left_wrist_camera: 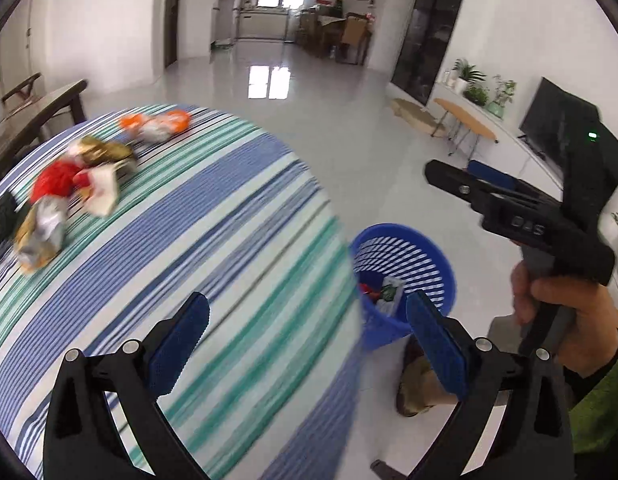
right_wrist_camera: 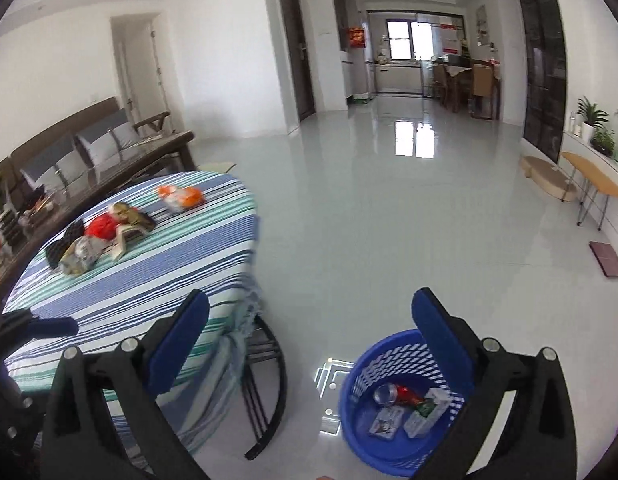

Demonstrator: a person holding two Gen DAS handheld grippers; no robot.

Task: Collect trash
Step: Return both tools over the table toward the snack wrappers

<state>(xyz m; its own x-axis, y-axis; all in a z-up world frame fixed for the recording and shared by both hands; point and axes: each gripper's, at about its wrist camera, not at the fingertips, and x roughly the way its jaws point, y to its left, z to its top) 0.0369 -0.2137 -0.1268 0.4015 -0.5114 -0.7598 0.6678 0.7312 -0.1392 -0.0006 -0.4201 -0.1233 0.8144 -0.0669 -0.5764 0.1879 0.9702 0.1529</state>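
Striped cloth over the surface (right_wrist_camera: 157,280), pale glossy floor beyond, blue bin (right_wrist_camera: 361,420) standing on the floor beside it.

Left jaws (left_wrist_camera: 307,344) spread wide, nothing between the pads, hanging over the near edge of the surface. Right jaws (right_wrist_camera: 315,350) equally wide and empty, poised above the gap between surface and bin, with the bin just below and to their right. Right hand (left_wrist_camera: 569,320) wrapped round its handle, seen right of the left jaws.

Already in the bin: a red can (right_wrist_camera: 397,394), a white carton (right_wrist_camera: 425,412), a small printed pack (right_wrist_camera: 385,420).

Well ahead and left of both jaws, still on the cloth: a crumpled foil bag (right_wrist_camera: 81,256) nearest, a red wad (right_wrist_camera: 101,226) touching a white wrapper (right_wrist_camera: 123,240), a dark gold wrapper (right_wrist_camera: 131,216) behind, an orange-and-white bag (right_wrist_camera: 181,198) farthest out, a little apart. Dark flat object (right_wrist_camera: 63,246) at the cluster's left edge; trash or not, cannot tell.

Likely all light, thin and crushable, nothing fragile. Foil and film probably slick, so best pinched across a crumpled ridge or bunched fold rather than a flat face. Red wad looks soft, apt to compress; squeeze through its middle. Pieces touching, so some risk of dragging a neighbour along; orange bag the cleanest single pick.
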